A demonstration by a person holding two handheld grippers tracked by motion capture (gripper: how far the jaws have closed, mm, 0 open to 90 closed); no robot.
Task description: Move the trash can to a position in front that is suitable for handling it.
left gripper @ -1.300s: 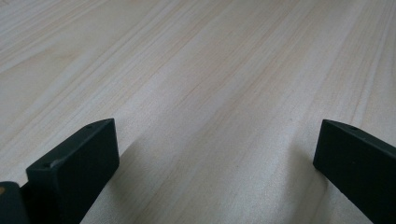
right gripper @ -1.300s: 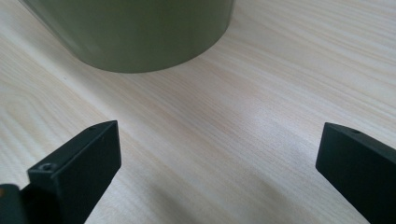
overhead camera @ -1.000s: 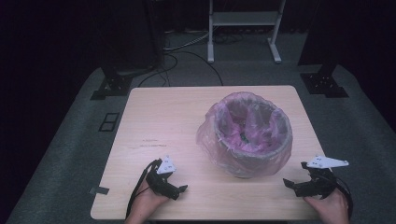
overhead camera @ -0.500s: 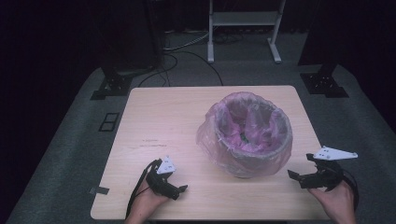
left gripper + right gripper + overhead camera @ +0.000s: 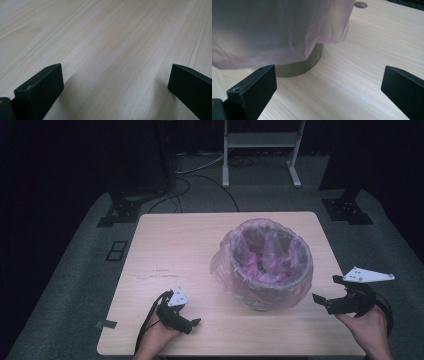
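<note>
- High view is showing the right gripper (image 5: 330,301) drifting outward: across the last second it has been moving from just inside the right edge of the pale wooden tabletop (image 5: 165,255) to a spot beyond that edge, lifted a little and pointing back toward the grey round bin lined with a translucent pink plastic bag (image 5: 267,262).
- The left gripper (image 5: 187,325) is staying put, resting low on the tabletop near its front edge, well apart from the bin; nothing about it is changing between the pictures.
- The bin is sitting where it was, right of the tabletop's middle, with the bag's loose skirt hanging down over the outside wall.
- Right gripper view is showing its jaws spread wide with nothing between them, the bag's hanging edge (image 5: 322,37) and the olive-grey foot of the bin (image 5: 307,63) lying ahead and to the left.
- Left gripper view is showing jaws equally wide apart, holding nothing, looking along bare wood (image 5: 112,50).
- Judging from this, the right gripper is probably lining up for an approach to the bag's draped edge, so the work on the bag appears to be only starting; no grasp is made yet.
</note>
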